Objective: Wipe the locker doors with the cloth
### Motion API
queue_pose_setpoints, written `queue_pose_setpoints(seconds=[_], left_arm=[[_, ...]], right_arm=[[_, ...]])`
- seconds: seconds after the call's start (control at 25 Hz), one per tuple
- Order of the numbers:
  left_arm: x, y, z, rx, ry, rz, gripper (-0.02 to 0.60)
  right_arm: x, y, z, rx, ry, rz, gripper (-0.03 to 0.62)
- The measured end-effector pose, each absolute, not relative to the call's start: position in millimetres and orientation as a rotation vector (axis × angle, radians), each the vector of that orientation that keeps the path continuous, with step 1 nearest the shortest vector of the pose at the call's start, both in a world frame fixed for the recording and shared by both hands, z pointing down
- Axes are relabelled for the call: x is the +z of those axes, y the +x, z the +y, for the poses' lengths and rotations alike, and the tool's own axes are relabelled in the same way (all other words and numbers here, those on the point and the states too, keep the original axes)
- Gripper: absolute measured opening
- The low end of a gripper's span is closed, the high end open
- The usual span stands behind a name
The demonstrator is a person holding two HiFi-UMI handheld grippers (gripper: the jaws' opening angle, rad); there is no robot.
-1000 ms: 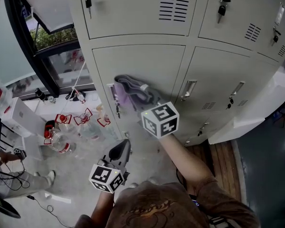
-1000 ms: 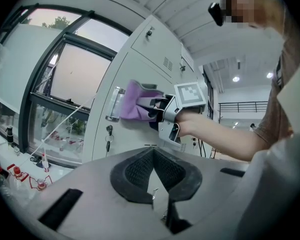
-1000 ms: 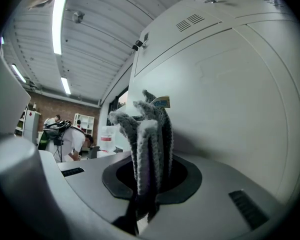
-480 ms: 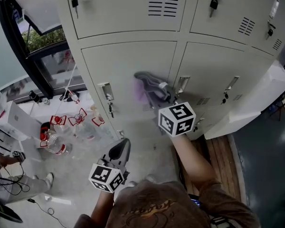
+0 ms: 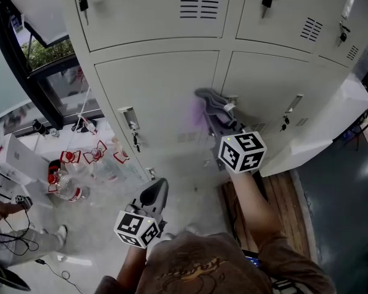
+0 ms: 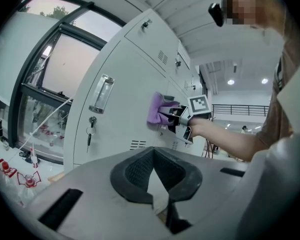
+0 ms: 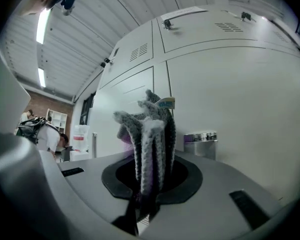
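- My right gripper has its jaws clamped on the grey-and-purple cloth. The folds are bunched between them and stand out in front.
- The cloth's free end lies against the lower locker door, near the seam with the neighbouring door and just beside that door's recessed handle.
- The cloth looks soft, light and floppy, so I judge it will wipe only where I press it flat. A grip on the gathered middle, as now, leaves enough loose fabric to spread out.
- The small tag at the top edge could snag on a handle or on the hanging key.
- My left gripper hangs low and well away from the lockers, its jaws together and holding nothing.
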State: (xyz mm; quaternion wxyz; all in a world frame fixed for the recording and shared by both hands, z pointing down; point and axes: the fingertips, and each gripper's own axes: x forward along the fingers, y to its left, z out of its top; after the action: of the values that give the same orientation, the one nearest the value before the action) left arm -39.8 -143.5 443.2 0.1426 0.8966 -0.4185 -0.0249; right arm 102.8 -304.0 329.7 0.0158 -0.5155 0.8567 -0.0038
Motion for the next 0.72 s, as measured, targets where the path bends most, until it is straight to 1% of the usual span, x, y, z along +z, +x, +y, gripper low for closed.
queue_pose_setpoints(seconds=[0.2,0.4,0.72], left_arm=[[444.3,-38.9,-141.3,-0.075,2.579,-1.210,0.003],[447.7,-42.3,-138.0,-0.084,2.559,-1.221,0.003],[448.3,-43.8,-135.8,-0.079,2.555,-1.230,0.003]], right_arm=[[332.9,123.6,-303.5,-0.029,-1.678,2.608,0.055],[330.3,131.8,-291.0,-0.077,-1.641,2.577,0.055],[346.4,86.6,-266.4,-0.088,-1.488,2.677,0.055]])
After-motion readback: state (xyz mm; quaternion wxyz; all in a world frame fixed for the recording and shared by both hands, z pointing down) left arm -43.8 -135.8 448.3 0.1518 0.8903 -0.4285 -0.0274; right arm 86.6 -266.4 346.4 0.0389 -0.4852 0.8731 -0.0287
